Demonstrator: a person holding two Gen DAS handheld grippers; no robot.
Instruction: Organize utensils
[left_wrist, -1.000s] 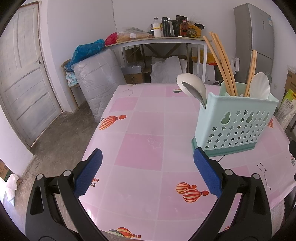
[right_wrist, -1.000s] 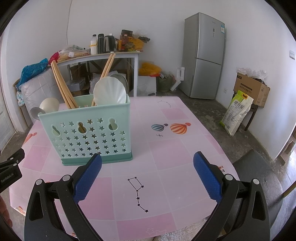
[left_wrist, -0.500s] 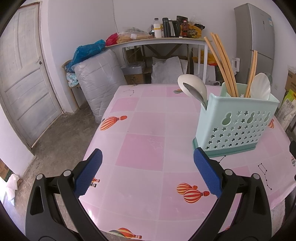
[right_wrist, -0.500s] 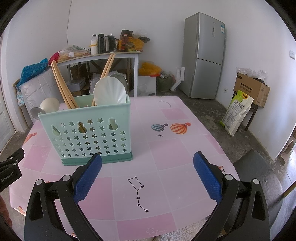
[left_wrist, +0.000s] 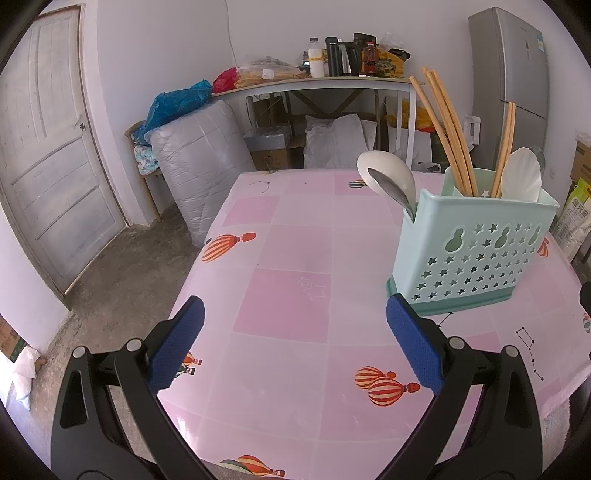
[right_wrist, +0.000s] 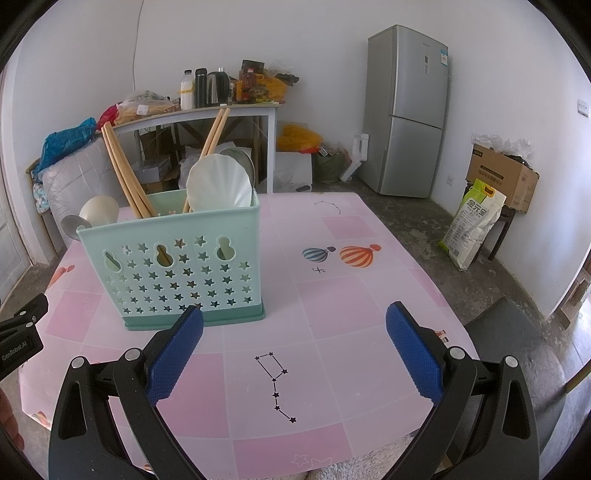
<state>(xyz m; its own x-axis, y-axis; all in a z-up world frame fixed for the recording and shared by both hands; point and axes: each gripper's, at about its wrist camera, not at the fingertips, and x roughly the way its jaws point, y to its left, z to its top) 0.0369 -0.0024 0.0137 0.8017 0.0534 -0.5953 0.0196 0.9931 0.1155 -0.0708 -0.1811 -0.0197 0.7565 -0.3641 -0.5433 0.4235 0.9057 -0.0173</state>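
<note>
A cluttered room with a fridge and a pink balloon-print bench. The caddy is parked mid-bench, a bit toward the right claw's side, and everything's already stood in it: chopsticks, a metal spoon and white spoons. No loose utensils can be seen on the bench, so the sorting looks pretty much done, or a pause between steps; if anything's left, it'd have to be found out of view first. The left claw is held low over the near edge, spread wide, nothing gripped. The right claw is held the same way, wide apart and empty, its left pad just in front of the caddy's base.
</note>
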